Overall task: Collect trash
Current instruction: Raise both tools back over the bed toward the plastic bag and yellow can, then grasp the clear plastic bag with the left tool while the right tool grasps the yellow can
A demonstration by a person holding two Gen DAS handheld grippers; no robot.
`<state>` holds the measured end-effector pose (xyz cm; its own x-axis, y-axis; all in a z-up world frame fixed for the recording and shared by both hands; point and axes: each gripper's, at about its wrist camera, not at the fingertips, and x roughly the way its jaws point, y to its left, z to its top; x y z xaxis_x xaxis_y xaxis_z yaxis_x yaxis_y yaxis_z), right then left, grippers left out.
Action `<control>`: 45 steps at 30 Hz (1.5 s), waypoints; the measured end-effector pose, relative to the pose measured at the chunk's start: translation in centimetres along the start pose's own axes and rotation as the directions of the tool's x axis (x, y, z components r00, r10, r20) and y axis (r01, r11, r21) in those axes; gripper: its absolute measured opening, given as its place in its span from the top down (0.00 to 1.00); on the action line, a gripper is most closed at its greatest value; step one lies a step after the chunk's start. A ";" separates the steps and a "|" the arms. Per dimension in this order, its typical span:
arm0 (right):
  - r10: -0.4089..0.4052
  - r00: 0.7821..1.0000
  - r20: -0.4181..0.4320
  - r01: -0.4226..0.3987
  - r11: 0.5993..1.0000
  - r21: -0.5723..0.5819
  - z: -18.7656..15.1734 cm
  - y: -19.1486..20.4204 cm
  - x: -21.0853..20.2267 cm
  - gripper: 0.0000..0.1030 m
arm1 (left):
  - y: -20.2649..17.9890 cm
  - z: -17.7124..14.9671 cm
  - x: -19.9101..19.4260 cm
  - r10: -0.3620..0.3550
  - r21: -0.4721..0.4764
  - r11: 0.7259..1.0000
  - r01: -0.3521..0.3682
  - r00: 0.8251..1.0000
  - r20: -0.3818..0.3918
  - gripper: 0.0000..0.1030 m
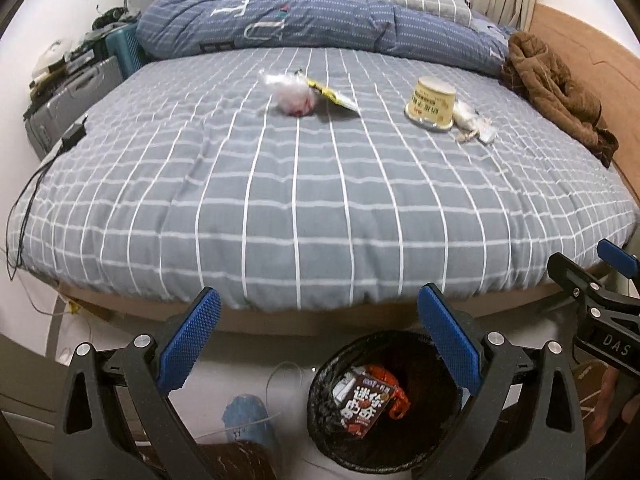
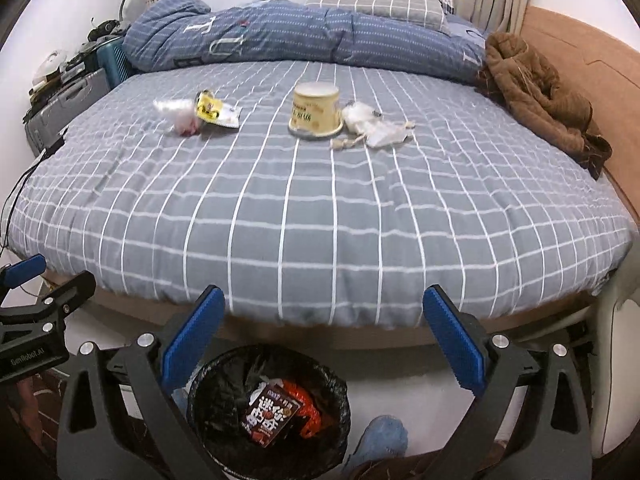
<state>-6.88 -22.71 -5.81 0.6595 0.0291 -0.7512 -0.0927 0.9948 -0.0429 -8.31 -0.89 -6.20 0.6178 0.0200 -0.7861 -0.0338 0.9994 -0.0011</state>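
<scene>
Both tongs hang spread and empty: the left gripper (image 1: 320, 344), the right gripper (image 2: 324, 344). Just below their tips a black-lined bin (image 2: 208, 408), its lower rim cut off, holds a red snack packet (image 2: 272, 416) with unreadable print. Farther ahead on the bed (image 2: 320, 220) lie an upturned cup (image 2: 316, 110), blurred wrappers (image 2: 376, 128) and a yellow packet (image 2: 214, 110)
</scene>
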 end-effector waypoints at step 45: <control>0.053 0.994 0.100 -0.048 0.998 -0.043 17.8 0.2 16.8 0.08 | 6.2 20.2 16.5 0.051 -0.092 0.995 -0.043 0.995 0.085 0.06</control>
<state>17.43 -20.30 -6.69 0.7248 0.0909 -0.6829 -0.1565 0.9871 -0.0347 17.53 6.17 -6.68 0.6799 0.0733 -0.7296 -0.1322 0.9909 -0.0236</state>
